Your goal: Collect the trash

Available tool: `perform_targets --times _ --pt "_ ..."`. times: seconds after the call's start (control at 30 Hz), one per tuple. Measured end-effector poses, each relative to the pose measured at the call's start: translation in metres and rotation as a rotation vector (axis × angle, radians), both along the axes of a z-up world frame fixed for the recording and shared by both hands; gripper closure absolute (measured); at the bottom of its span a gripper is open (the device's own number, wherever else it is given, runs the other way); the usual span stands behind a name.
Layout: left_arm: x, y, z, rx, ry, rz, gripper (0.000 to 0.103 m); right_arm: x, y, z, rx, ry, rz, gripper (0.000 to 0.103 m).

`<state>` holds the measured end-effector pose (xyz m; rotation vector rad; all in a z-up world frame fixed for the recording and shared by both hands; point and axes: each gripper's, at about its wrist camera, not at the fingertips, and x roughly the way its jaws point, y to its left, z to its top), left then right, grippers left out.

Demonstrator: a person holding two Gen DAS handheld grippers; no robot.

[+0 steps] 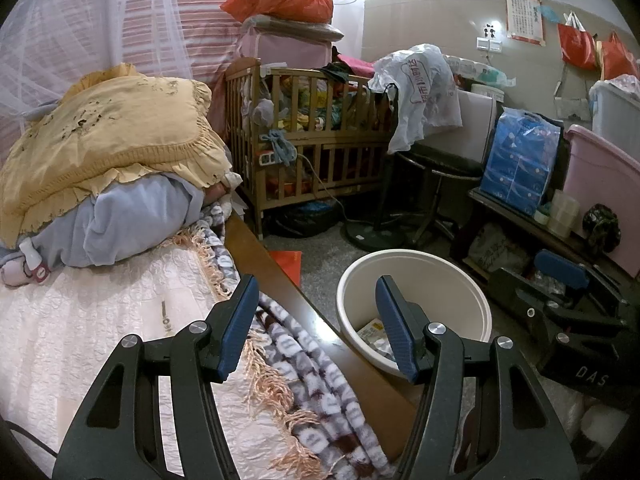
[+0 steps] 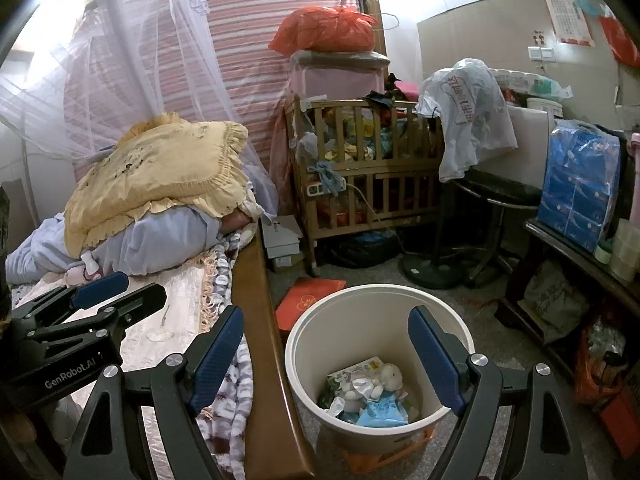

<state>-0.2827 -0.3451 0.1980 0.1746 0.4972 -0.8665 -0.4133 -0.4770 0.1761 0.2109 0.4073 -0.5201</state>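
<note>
A cream round bin (image 2: pixel 304 344) stands on the floor beside the bed's wooden side rail (image 2: pixel 256 300). It holds trash (image 2: pixel 368 392): crumpled wrappers, white wads and a blue packet. In the left wrist view the bin (image 1: pixel 416 272) shows a bit of wrapper inside. My right gripper (image 2: pixel 326 320) is open and empty, above the bin's near rim. My left gripper (image 1: pixel 318 296) is open and empty, over the bed edge left of the bin; it also shows in the right wrist view (image 2: pixel 120 290). The right gripper shows at the right of the left wrist view (image 1: pixel 560 280).
The bed carries a white quilted mat (image 1: pixel 100 320), a fringed blanket (image 1: pixel 304 392), a yellow pillow (image 1: pixel 108 140) on blue bedding. A wooden crib (image 2: pixel 368 184), a stool (image 2: pixel 496 196), a fan base (image 2: pixel 432 268), a red box (image 2: pixel 308 300) and a low shelf (image 2: pixel 576 256) surround the floor.
</note>
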Motion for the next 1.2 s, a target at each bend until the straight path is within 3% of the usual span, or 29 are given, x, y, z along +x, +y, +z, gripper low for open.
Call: perform_targets --times 1.2 --pt "0.002 0.013 -0.003 0.0 0.055 0.004 0.043 0.0 0.002 -0.014 0.006 0.024 0.022 0.02"
